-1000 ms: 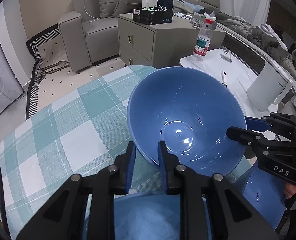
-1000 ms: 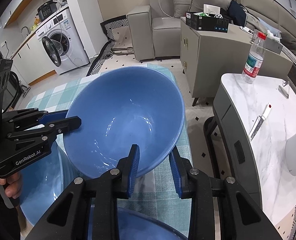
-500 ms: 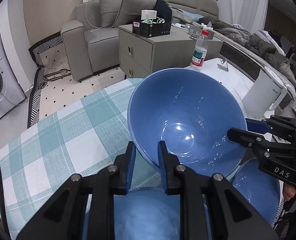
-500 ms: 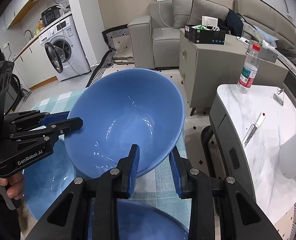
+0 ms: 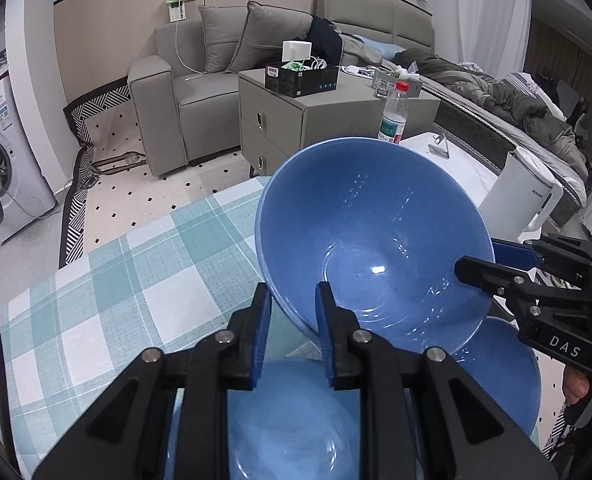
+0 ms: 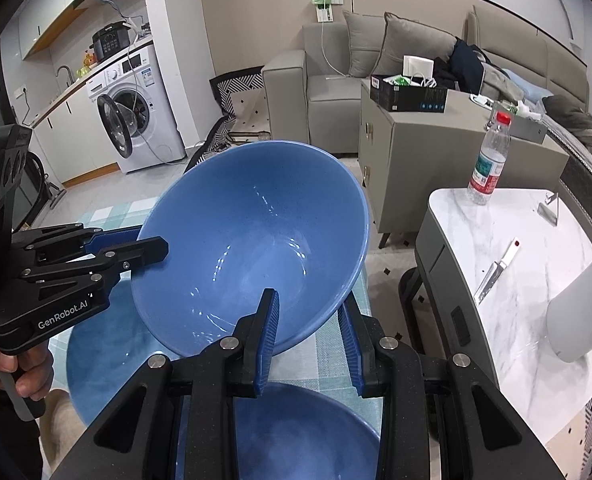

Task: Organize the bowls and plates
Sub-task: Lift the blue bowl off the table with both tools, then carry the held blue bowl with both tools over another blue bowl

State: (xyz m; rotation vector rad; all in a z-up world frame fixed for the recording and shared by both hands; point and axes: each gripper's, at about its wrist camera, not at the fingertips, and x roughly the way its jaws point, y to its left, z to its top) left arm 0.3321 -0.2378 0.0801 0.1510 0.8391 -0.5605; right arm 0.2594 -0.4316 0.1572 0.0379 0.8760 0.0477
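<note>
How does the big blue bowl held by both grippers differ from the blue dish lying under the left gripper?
The held bowl is off the checked tablecloth, tilted, its rim clamped by the left gripper and right gripper; the blue dish lies flat on the cloth, ungripped. The held bowl is deep with steep walls; the blue dish looks shallower, though the fingers partly hide it. Both are glossy blue and empty.
</note>
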